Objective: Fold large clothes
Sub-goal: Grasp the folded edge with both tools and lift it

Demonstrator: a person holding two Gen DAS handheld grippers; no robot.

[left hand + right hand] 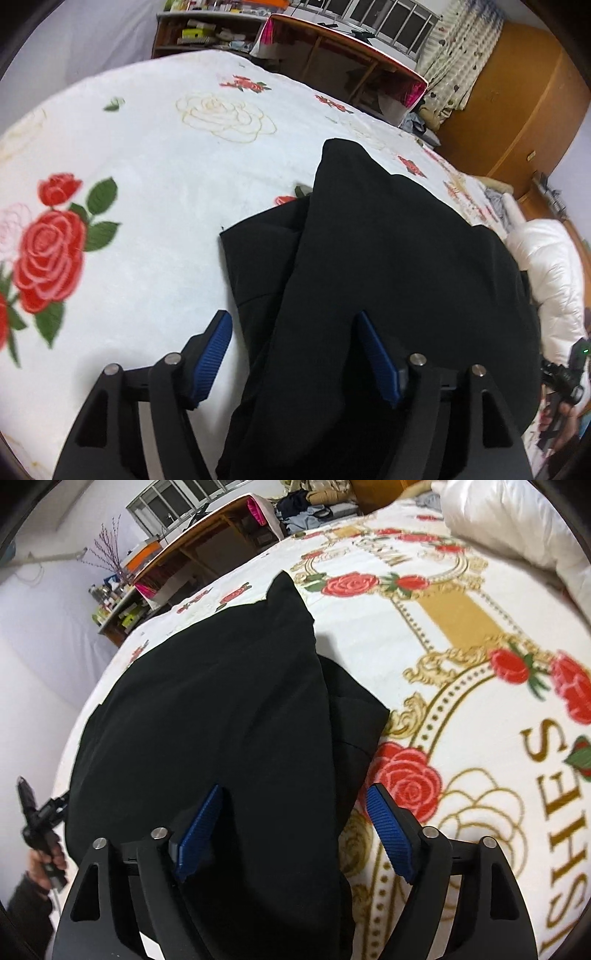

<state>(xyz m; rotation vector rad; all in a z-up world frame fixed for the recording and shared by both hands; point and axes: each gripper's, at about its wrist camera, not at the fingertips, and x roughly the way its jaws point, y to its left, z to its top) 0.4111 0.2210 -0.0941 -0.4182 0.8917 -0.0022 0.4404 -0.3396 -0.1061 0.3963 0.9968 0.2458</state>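
A large black garment [388, 277] lies folded in layers on a white blanket with red roses [147, 177]. In the left wrist view my left gripper [293, 326] is open, its blue-padded fingers [214, 354] straddling the garment's near left edge. In the right wrist view the same black garment [221, 709] fills the middle, and my right gripper [293, 799] is open over its near right edge, one pad [391, 834] over the blanket [443, 635]. Neither gripper holds the cloth.
A white puffy quilt [550, 266] lies at the bed's right side, also in the right wrist view [509, 524]. A wooden desk [351, 48] and shelves [199, 29] stand beyond the bed. The other gripper's handle and a hand show at the edge [40, 834].
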